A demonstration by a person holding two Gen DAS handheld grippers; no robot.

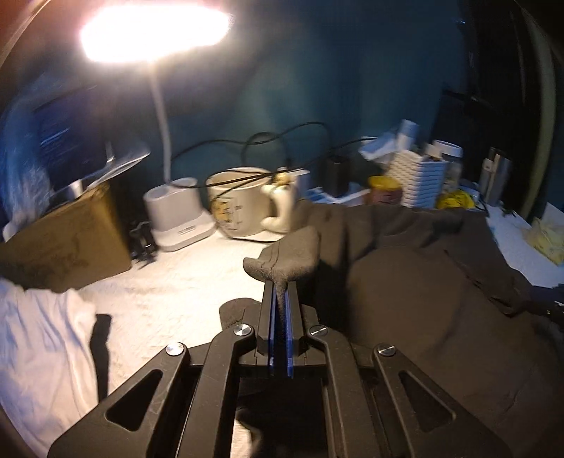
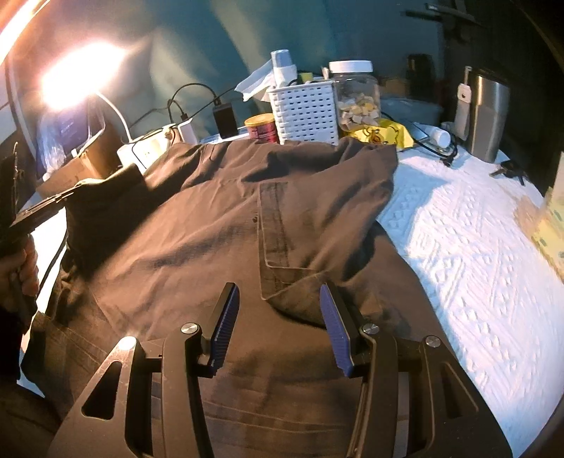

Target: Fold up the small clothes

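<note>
Pinching dark garment (image 1: pixel 405 299) edge (lifted): left gripper (image 1: pixel 281 296) | right gripper (image 2: pixel 278 310) agape, empty

Black tongs (image 2: pixel 278 319) with ribbed blue pads (image 2: pixel 225 317) and silver screws (image 2: pixel 189 328).

A lit lamp (image 1: pixel 155 31) glares over the bench (image 2: pixel 476 239), which wears a white textured cover. Along the teal wall stand a cream mug (image 1: pixel 239 204), a white slotted basket (image 2: pixel 305 111), a clear white-lidded jar (image 2: pixel 356 95), a red tin (image 2: pixel 261 128) and a steel canister (image 2: pixel 488 116).
</note>
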